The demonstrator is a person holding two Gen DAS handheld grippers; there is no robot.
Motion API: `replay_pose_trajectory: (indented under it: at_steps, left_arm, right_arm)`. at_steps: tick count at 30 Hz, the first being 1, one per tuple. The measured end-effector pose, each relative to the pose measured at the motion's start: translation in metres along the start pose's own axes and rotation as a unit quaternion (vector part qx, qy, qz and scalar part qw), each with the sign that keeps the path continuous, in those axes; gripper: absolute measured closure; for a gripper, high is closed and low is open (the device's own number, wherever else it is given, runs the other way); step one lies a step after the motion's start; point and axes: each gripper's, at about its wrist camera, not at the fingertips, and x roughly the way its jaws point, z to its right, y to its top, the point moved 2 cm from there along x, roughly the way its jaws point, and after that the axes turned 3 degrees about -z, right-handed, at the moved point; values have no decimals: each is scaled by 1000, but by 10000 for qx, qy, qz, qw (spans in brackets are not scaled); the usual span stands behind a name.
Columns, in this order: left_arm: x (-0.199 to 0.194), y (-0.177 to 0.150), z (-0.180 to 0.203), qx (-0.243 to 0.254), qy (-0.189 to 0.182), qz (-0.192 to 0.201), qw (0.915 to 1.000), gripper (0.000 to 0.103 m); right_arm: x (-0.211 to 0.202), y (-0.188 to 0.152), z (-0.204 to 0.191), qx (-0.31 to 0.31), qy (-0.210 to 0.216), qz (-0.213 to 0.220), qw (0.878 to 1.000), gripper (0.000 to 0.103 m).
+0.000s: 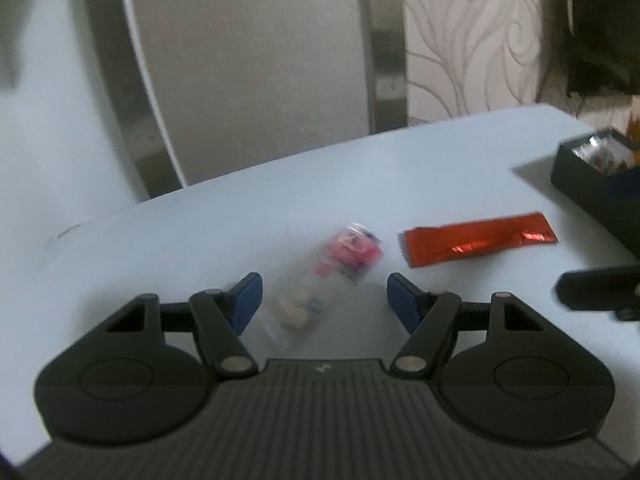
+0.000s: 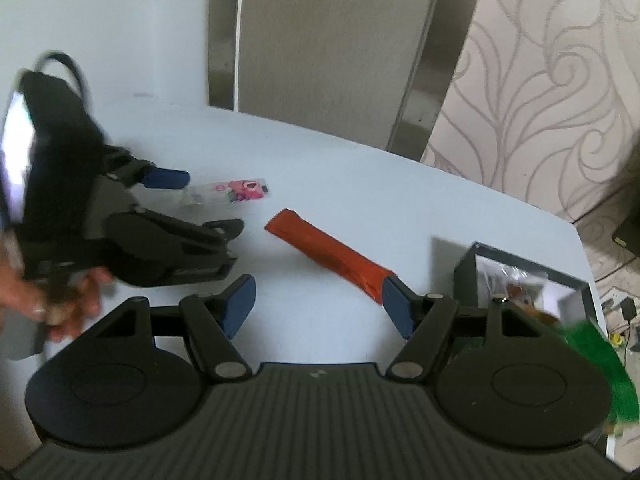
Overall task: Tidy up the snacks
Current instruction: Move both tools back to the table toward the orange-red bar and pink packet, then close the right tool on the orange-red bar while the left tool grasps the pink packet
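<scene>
1. The clear snack packet (image 1: 332, 276) with the pink print lies flat on the counter (image 1: 200, 240), between the wide-open jaws of the left gripper (image 1: 325, 300).
2. I'd lower the jaws to straddle its middle and close gently; the thin plastic looks slippery.
3. The red foil stick (image 2: 330, 254) lies just right of it, one end by a pad of the right gripper (image 2: 318, 304), whose jaws are open and empty.
4. The black box (image 2: 524, 276) at the counter's right end looks like the destination.

A clear pink-printed snack packet (image 1: 328, 280) lies flat beside a red foil stick (image 1: 478, 238).
</scene>
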Motion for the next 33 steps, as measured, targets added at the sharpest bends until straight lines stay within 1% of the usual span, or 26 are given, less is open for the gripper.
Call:
replay_pose_trajectory:
  at_steps: [2, 3, 5, 8, 12, 14, 15, 17, 18, 19, 20, 21, 22, 23, 24, 25, 27, 33]
  left_arm:
    - [3, 0, -7, -97, -41, -107, 9999, 32]
    - [6, -1, -10, -87, -40, -155, 9998, 30]
    - [9, 1, -13, -63, -84, -148, 9998, 30]
    - [14, 7, -17, -2, -231, -204, 9995, 31]
    - [20, 14, -17, 285, -540, -265, 9978, 33]
    - [21, 15, -14, 430, -616, -226, 9969, 33]
    - [22, 15, -12, 472, -685, -218, 9963, 33]
    - [24, 16, -10, 463, -758, -225, 9958, 33]
    - [24, 17, -10, 427, -785, -233, 9957, 35]
    - [25, 17, -10, 369, -848, -242, 9954, 40]
    - [25, 17, -9, 315, -885, -243, 9953, 42]
    - [24, 16, -8, 315, -887, -224, 9953, 45]
    - [22, 15, -7, 326, -892, -190, 9953, 49]
    - [21, 14, -5, 325, -892, -168, 9953, 51]
    - [20, 13, -5, 307, -887, -153, 9955, 55]
    - [19, 12, -4, 288, -889, -139, 9955, 62]
    - [16, 10, -1, 304, -913, -111, 9953, 69]
    - [4, -1, 4, 248, -909, -76, 9955, 69]
  right_arm:
    - [14, 7, -3, -187, 23, -84, 9998, 29]
    - [20, 9, -4, -282, 13, -131, 9995, 29]
    - [33, 14, -8, -501, 21, -215, 9985, 29]
    - [51, 21, -10, -724, 104, -215, 9971, 29]
    - [75, 26, -6, -776, 281, -499, 9953, 29]
    - [81, 28, 3, -607, 445, -495, 9959, 28]
    - [83, 29, 6, -580, 446, -524, 9959, 27]
    - [88, 32, 14, -514, 582, -603, 9952, 27]
    - [90, 33, 18, -481, 660, -656, 9945, 27]
    - [91, 34, 20, -446, 716, -692, 9940, 27]
    - [92, 36, 22, -428, 747, -737, 9936, 30]
    - [91, 36, 23, -413, 795, -766, 9930, 41]
    - [90, 36, 23, -372, 834, -757, 9929, 49]
    - [87, 36, 23, -341, 823, -759, 9931, 61]
    - [85, 35, 21, -345, 802, -752, 9933, 66]
    - [83, 33, 18, -384, 740, -727, 9939, 68]
    - [79, 29, 9, -463, 583, -688, 9949, 73]
    - [57, 4, -8, -250, 302, -663, 9970, 75]
